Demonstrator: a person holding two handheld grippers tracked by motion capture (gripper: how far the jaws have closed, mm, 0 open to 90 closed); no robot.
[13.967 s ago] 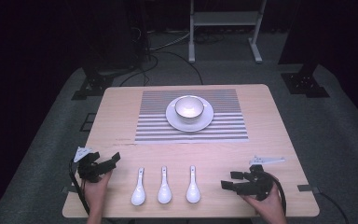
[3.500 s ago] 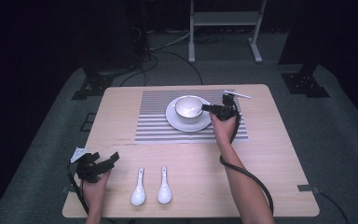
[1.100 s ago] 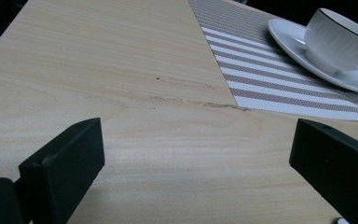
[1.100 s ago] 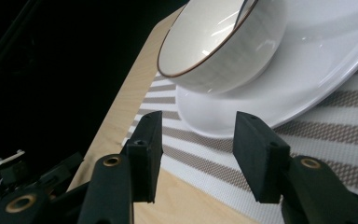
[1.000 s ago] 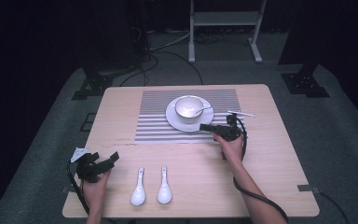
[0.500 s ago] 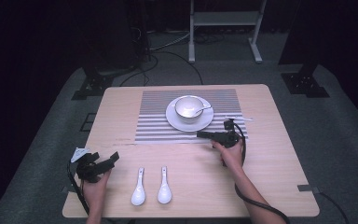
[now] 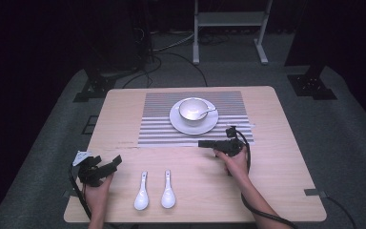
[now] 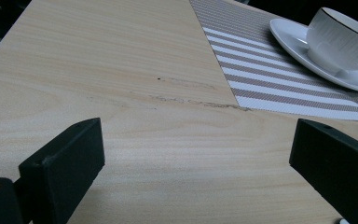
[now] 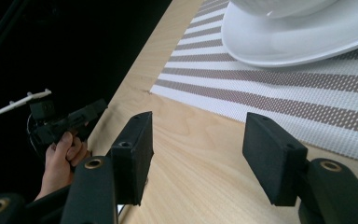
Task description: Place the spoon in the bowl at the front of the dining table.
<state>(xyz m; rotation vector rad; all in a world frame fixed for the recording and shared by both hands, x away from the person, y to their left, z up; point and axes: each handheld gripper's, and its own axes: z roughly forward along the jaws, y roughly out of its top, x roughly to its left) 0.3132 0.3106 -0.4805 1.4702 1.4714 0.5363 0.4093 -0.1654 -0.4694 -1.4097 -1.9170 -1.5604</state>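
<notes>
I'm taking the job as moving spoons into the bowl (image 7: 193, 109), which sits on its saucer (image 7: 194, 125) on the striped mat (image 7: 157, 129). One spoon (image 7: 205, 113) already lies in the bowl, handle over the rim. Two more spoons (image 7: 141, 196) (image 7: 167, 194) lie side by side on the table (image 7: 276, 157), well on my side of the bowl and to its left.

My right gripper (image 7: 205, 143) sits just on my side of the saucer, at the mat's edge, and its jaws have just been opening; they stand apart with nothing between them. My left gripper (image 7: 112, 164) rests left of the spoons, jaws wide and empty.

Next, I judge, the right one should travel to the nearer spoon, come down over the handle and pinch it crosswise, since the glazed bowl end would likely slip.
</notes>
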